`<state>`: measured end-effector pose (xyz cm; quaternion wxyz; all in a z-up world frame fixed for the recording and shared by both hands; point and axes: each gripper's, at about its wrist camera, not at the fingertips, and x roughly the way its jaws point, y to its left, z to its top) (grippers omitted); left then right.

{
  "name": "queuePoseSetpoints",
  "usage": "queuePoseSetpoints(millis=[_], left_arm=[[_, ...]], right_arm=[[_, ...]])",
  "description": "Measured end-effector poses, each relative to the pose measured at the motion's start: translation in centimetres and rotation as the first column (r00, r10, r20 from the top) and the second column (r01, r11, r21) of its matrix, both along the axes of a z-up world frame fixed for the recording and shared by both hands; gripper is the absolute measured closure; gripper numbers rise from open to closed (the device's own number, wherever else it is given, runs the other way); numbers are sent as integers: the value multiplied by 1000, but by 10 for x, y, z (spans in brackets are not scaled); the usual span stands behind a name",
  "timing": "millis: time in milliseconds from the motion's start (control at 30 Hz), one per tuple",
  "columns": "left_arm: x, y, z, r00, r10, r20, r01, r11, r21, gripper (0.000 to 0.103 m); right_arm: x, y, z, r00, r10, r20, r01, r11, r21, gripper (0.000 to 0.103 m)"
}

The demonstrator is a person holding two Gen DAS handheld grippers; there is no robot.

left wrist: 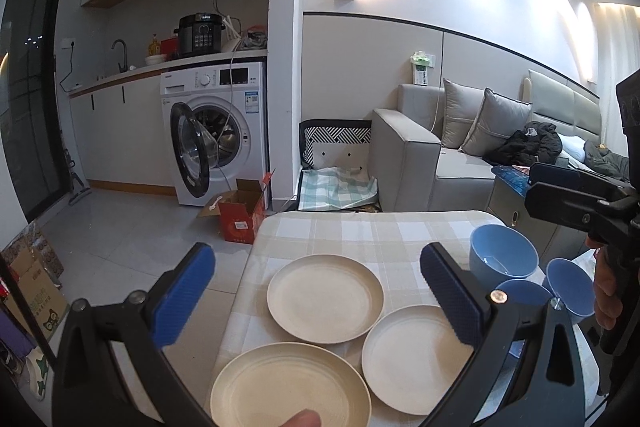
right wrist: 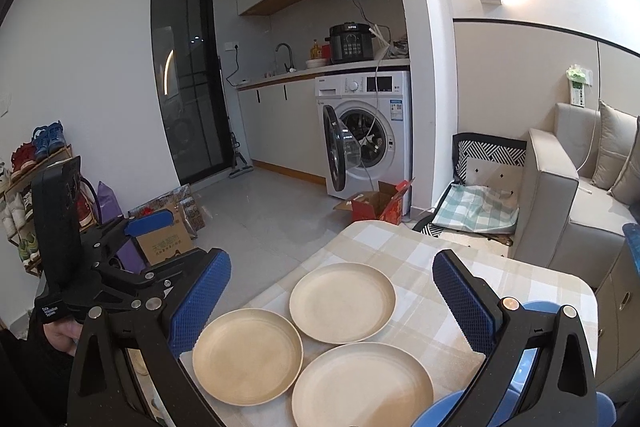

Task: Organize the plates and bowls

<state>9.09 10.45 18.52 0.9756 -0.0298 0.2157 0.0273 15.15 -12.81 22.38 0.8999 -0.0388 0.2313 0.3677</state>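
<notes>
3 cream plates [left wrist: 325, 297] clustered on the checked table [left wrist: 360, 227] under and ahead of the left gripper [left wrist: 318, 293], jaws spread wide and holding nothing, with 3 blue bowls [left wrist: 503, 255] just right of the plates. From the right wrist: same plates [right wrist: 342, 301] between the right gripper's [right wrist: 332, 301] wide, empty fingers, bowls mostly hidden at the plates' right.

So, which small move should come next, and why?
Probably lower the left gripper toward the far plate. Both grippers are open and empty, and the three plates lie apart on the table, unstacked, with that plate framed between its fingers.
</notes>
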Motion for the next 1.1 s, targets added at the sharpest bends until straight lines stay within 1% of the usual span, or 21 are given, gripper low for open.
queuePoseSetpoints(millis=[233,500,633,867,967,1100], left_arm=[[41,17,-25,998,30,-59,-31,999,-20,0],[85,37,-61,990,63,-126,-69,997,-46,0],[104,45,-81,984,78,-160,-89,994,-63,0],[134,58,-118,970,109,-219,-129,989,-78,0],[145,63,-134,961,122,-248,-149,984,-95,0],[158,66,-156,950,133,-282,-167,981,-99,0]], right_arm=[[45,21,-23,996,-31,-81,28,999,-37,0],[90,37,-61,983,-72,-167,59,995,-82,0],[122,44,-83,963,-117,-243,96,991,-96,0],[163,54,-117,928,-170,-332,145,984,-101,0],[179,61,-137,912,-187,-366,154,981,-117,0],[198,71,-165,887,-215,-408,166,974,-154,1]])
